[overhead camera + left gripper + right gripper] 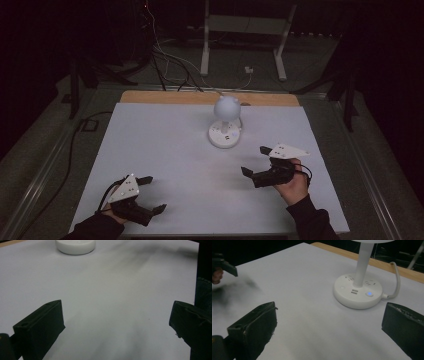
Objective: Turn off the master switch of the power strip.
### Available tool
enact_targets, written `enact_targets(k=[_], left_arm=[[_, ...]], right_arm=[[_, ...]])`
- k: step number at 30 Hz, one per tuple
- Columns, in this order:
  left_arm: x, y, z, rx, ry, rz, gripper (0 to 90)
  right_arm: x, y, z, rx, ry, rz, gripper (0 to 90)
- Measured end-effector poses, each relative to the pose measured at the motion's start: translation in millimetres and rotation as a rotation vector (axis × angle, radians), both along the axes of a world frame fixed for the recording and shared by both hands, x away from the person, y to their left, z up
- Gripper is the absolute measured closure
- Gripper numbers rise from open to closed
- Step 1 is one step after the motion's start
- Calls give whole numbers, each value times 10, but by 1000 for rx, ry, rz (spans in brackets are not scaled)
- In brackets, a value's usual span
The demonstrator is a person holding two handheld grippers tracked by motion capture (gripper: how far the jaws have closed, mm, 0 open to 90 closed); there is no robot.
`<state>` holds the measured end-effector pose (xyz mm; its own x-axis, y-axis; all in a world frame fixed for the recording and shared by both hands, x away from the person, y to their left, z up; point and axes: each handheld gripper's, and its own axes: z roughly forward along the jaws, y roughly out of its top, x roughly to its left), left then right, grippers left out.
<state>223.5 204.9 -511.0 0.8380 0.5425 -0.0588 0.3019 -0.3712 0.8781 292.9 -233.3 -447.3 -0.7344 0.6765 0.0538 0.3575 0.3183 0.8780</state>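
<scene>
Desk lamp (225, 125) stands toward the far side of the table (150, 150), white round base with a globe head on a short stem. From my right gripper (257, 162) it sits ahead and a little off to the side, near but apart; from my left gripper (150, 195) it is well apart, far ahead.

In the right gripper view the base (359, 293) carries a lit blue button (369, 293), two USB ports beside it, sockets on top, and a white cord (395, 280) leaving the far side.

Both grippers released, jaws spread wide, nothing between them.

My reading: the step in hand is the reach toward the lamp base, likely for that button. To do it well I would bring the right gripper in low, close the jaws first so one tip makes a firm point, and press straight down so the base does not slide. Keep clear of the stem and the cord. Left gripper could steady the opposite rim of the base if it skates on the white sheet.
</scene>
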Motion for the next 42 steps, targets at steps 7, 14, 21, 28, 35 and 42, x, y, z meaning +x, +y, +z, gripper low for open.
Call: enact_targets(k=[7, 14, 21, 28, 35, 42], left_arm=[[-3, -2, 2, 0, -1, -3, 3], [-3, -2, 2, 1, 0, -5, 3], [-1, -2, 3, -1, 0, -4, 3], [-1, -2, 3, 0, -1, -3, 3], [2, 1, 2, -2, 0, -1, 3], [1, 2, 2, -2, 2, -2, 3]], right_arm=[[74, 10, -8, 0, 2, -12, 0], [144, 25, -25, -6, 4, -20, 0], [248, 47, -73, -15, 13, -31, 0], [356, 72, -108, -3, 23, -40, 0], [471, 125, -155, -15, 12, -43, 0], [576, 147, -201, -28, 9, -52, 0]])
